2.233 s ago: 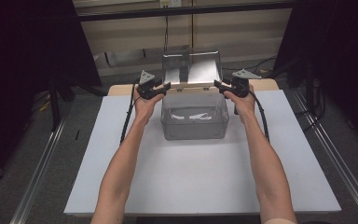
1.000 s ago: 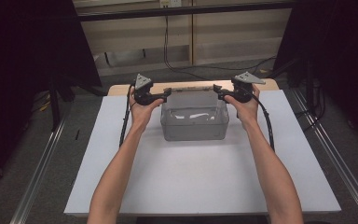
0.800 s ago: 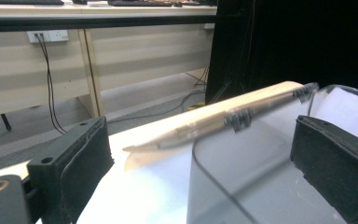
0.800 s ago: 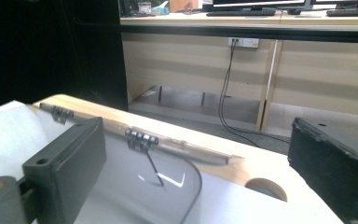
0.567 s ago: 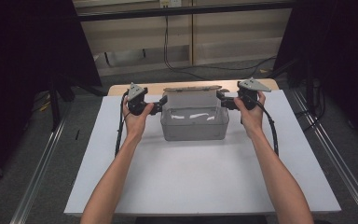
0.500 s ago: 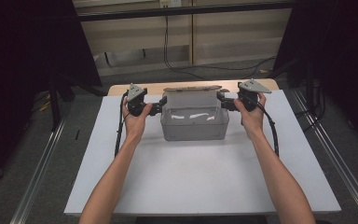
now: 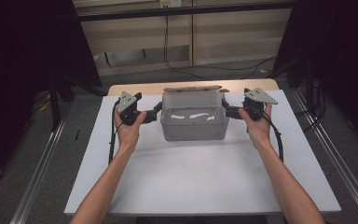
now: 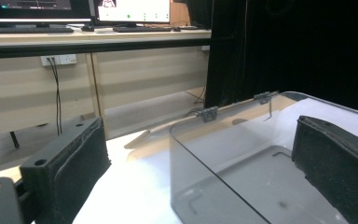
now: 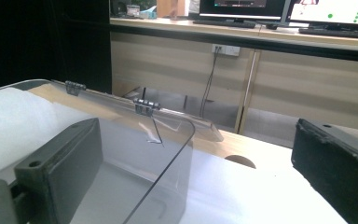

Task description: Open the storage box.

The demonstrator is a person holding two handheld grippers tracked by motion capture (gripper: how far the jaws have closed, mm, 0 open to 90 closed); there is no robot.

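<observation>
Sitting on the table (image 7: pixel 121 186), the clear box (image 7: pixel 193 122) is now lying with its lid folded back; left claw (image 7: pixel 157 108) and right claw (image 7: pixel 227 111) are gaping wide beside its ends, having just been opening, leaving it released.

A clear plastic box (image 7: pixel 194 122) sits on the white table (image 7: pixel 205 182).

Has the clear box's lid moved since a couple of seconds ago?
Yes. The lid stood upright above the clear box then; now it hangs folded back behind the rear rim, against the wooden table edge. The box itself sits where it was.
</observation>
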